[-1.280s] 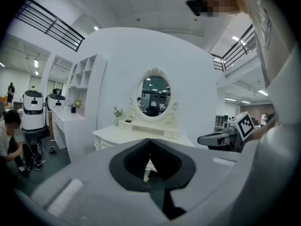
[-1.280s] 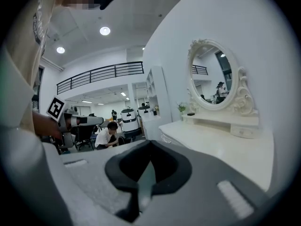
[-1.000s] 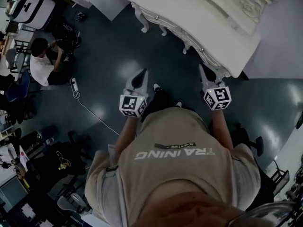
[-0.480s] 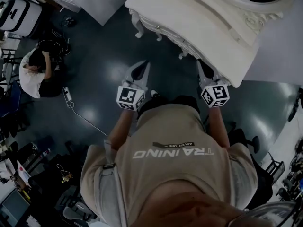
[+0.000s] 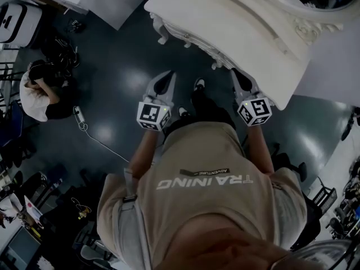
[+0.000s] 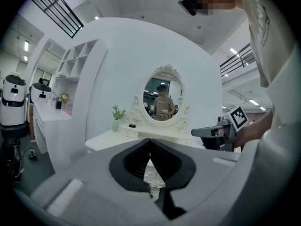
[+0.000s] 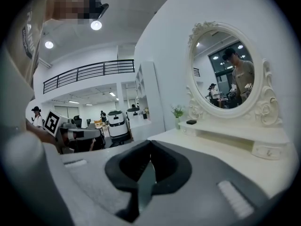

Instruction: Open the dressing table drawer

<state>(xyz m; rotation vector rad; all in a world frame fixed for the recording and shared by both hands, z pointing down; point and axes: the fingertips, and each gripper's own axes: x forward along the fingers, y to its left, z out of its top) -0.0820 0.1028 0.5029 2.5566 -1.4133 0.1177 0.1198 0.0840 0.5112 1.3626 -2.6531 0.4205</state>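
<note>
Now check the approach against a second ago. Dressing table (image 5: 225, 21) drawn lower in the head view and nearer both tools. Strip of floor (image 5: 118, 77) ahead of the left tool (image 5: 168, 77) reduced. Right tool (image 5: 236, 75) brought over the table's front corner in the head view, with the worktop (image 7: 221, 140) running alongside in the right gripper view; contact not confirmed.

Read both tools as fully closed, jaws together, nothing held.

Locate the drawer (image 5: 198, 43) in the table's front face, below the worktop edge, ahead of and between the two tools. Judge it closed and untouched.

Note the mirror (image 6: 162, 100) straight ahead in the left gripper view, indicating a square heading.

Treat the current step as approach only, probably near its end. Before any pull, open one tool, lower it below the worktop edge and align it with the drawer front. Grip point on that front too small to make out from here.
</note>
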